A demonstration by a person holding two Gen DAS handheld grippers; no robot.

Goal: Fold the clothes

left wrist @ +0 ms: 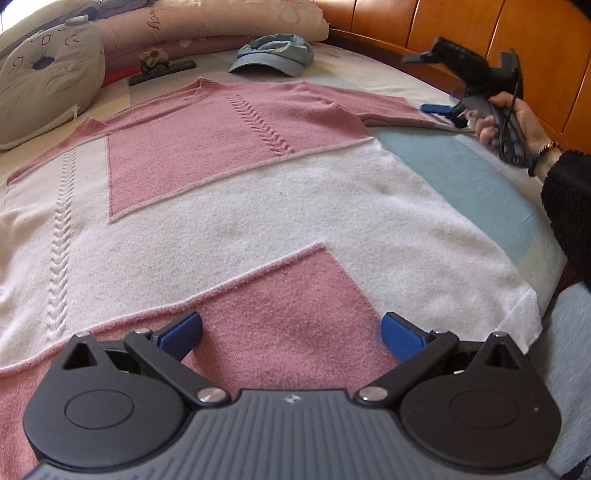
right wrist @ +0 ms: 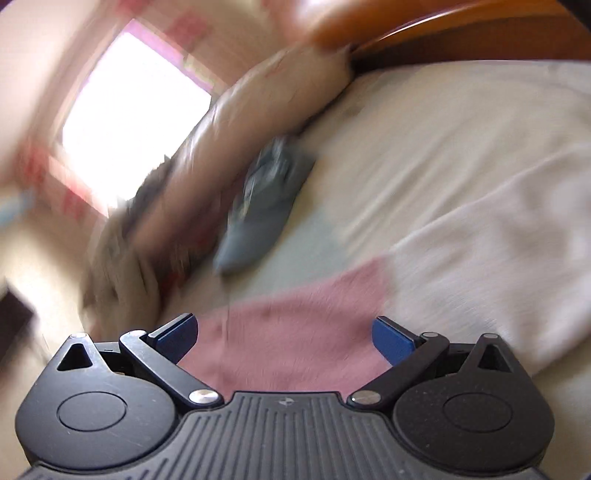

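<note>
left hand-held gripper [left wrist: 291, 332] and right hand-held gripper [right wrist: 284, 338] both spread wide, gripping nothing.

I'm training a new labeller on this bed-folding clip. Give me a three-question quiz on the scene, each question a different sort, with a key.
1. True or false: the sweater lies spread flat on the bed.
2. Which item lies beyond the sweater's neckline? A) a cap B) a shoe C) a book
3. Fill in: both the left gripper and the right gripper have their jaws ____.

Key
1. True; it is laid out flat, nothing folded yet.
2. A; the blue cap lies near the pillows.
3. Open; neither holds anything.
</note>
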